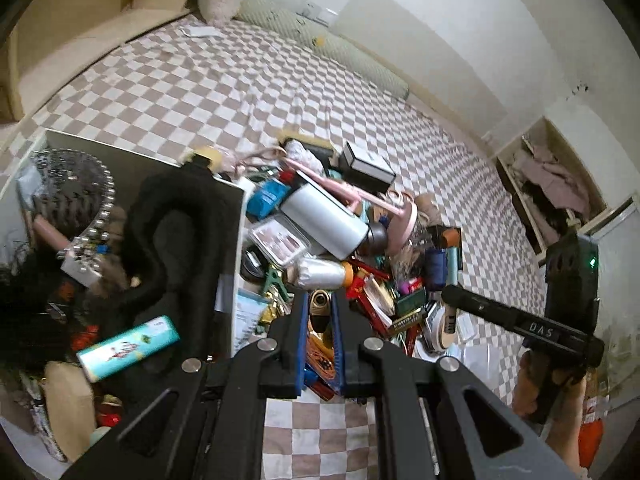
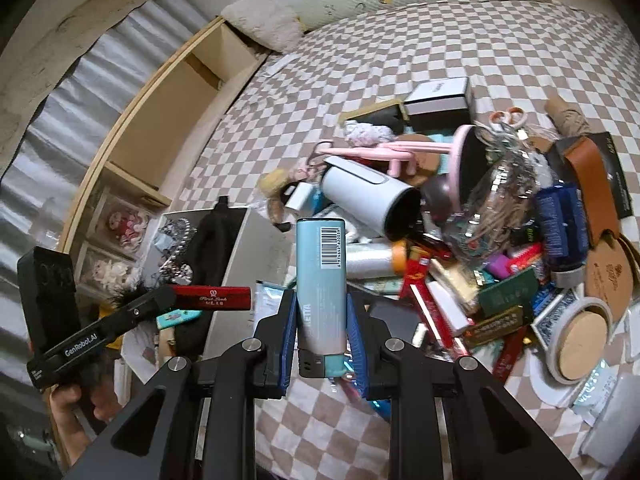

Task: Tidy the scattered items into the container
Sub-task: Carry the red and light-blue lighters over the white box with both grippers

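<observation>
My right tongs (image 2: pixel 321 312) squeeze a blue lighter (image 2: pixel 321 280) above the bed (image 2: pixel 360 60). My left tongs (image 2: pixel 160 300) pinch a red box (image 2: pixel 212 297) over the white container (image 2: pixel 248 256), beside the messy pile (image 2: pixel 480 240).

The container (image 2: pixel 256 240) sits on the bed (image 2: pixel 360 60) near its front edge, left of the pile of scattered items (image 2: pixel 480 240). In the container lie a pouch (image 1: pixel 168 216) and a tube (image 1: pixel 128 342). In the pile, a cylinder (image 2: pixel 360 196) lies on its side, a box (image 2: pixel 438 98) behind it and a tape roll (image 2: pixel 580 336) at the right front.
</observation>
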Demonstrator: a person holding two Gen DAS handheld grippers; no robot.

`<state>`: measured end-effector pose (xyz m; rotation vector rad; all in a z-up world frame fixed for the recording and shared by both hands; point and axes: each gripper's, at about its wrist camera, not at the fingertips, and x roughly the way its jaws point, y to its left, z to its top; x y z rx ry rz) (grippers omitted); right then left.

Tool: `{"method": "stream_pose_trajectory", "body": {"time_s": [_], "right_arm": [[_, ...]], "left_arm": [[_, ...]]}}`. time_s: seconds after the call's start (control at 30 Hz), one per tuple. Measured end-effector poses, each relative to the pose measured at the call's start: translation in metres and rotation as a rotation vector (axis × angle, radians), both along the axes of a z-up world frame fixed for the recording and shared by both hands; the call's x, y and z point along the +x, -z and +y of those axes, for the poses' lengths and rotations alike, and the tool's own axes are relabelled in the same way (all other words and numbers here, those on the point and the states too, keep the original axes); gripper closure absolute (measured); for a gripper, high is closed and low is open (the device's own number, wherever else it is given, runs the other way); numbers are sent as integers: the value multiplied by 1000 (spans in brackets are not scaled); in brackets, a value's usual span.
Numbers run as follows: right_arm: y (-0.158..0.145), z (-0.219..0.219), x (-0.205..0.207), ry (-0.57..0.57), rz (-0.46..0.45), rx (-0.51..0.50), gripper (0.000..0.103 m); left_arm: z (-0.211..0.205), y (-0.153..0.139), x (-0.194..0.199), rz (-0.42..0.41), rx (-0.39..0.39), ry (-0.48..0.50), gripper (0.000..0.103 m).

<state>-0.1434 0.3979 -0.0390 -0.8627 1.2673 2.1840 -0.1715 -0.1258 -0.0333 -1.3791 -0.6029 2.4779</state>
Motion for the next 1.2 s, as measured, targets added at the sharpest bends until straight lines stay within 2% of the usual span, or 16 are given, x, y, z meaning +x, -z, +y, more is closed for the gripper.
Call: {"method": "stream_pose_trajectory", "body": {"time_s": [0.47,0.93,1.1,1.2], "right_arm": [[-11,-28,-57,-122,45,7,78],[-10,-52,-100,-216,53,1,78],[-9,-61,-113,-247,58,-2,78],[-9,-65,-121,-265,66,-3,78]], "left_arm": [[-68,-10,31,37,15,-133,91],[-104,-12,40,76,-119,-285,91],[-106,-6,34,59,-161,-299,91],[-106,-6,32,61,-212,-310,91]]}}
